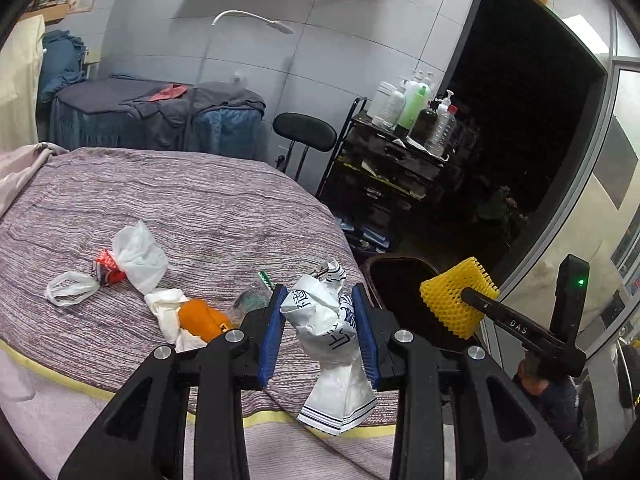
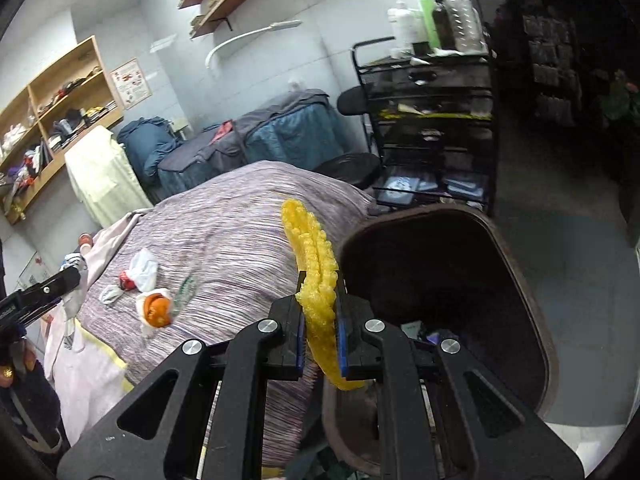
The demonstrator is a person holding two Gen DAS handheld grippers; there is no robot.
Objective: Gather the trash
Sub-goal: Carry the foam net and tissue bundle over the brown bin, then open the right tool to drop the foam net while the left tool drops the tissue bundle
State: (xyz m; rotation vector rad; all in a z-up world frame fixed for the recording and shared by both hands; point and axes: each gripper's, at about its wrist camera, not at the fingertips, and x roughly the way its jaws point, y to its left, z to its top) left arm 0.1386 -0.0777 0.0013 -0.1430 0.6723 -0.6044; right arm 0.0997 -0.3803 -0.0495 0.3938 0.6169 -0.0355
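My left gripper (image 1: 319,312) is shut on a crumpled white printed paper bag (image 1: 328,320), held above the bed's near right edge. My right gripper (image 2: 320,320) is shut on a yellow foam fruit net (image 2: 316,268) and holds it at the rim of the dark brown trash bin (image 2: 532,280); the net also shows in the left wrist view (image 1: 456,300), over the bin (image 1: 396,280). On the purple striped bedspread (image 1: 180,200) lie an orange peel on white tissue (image 1: 200,318), a white plastic bag (image 1: 138,258), a red wrapper (image 1: 106,266) and a clear plastic wrapper (image 1: 252,300).
A black cart (image 2: 432,120) with bottles stands behind the bin, a black stool (image 1: 306,132) beside it. A second bed with blue covers (image 1: 160,116) is at the back. Wall shelves (image 2: 52,120) hang at the left. A person's clothing (image 1: 556,396) shows low at the right.
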